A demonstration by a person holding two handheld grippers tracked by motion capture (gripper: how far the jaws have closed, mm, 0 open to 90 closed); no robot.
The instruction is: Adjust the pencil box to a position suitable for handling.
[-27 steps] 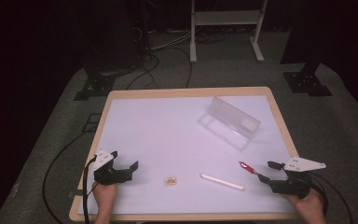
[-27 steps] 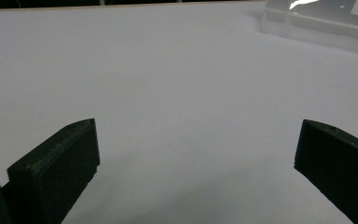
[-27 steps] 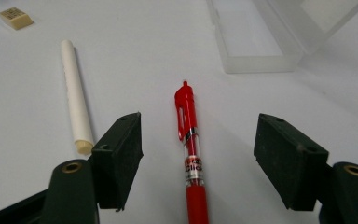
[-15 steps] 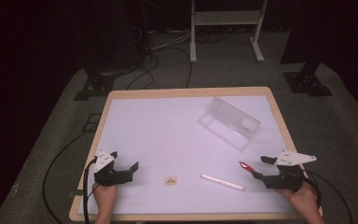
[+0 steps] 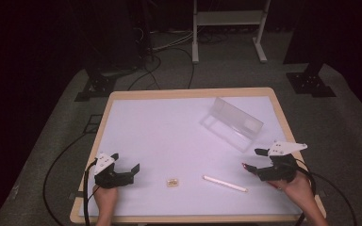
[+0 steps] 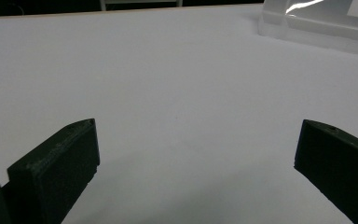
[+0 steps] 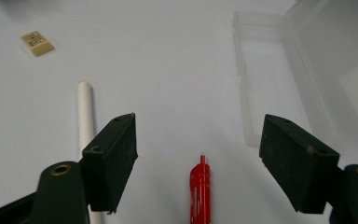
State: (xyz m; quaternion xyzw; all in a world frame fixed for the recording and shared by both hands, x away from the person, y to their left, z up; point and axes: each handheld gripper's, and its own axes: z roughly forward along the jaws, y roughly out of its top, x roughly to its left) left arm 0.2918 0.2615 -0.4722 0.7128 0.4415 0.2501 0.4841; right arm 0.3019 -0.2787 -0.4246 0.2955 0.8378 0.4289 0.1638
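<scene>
Jaws of the right gripper (image 7: 200, 154) stand wide apart, straddling the slim red plastic pen (image 7: 200, 191) lying flat between them, lined up for a pinch; the left gripper (image 6: 193, 163) gapes empty.

Each black claw (image 5: 263, 158) carries blocky dark jaws, a pale three-cornered top plate and a trailing black cable.

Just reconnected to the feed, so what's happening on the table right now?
A person holds a gripper in each hand. The right gripper is open and lined up over a red pen lying on the table, not gripping it. The left gripper is open over bare table. A white stick, small eraser and open clear case lie nearby.
</scene>
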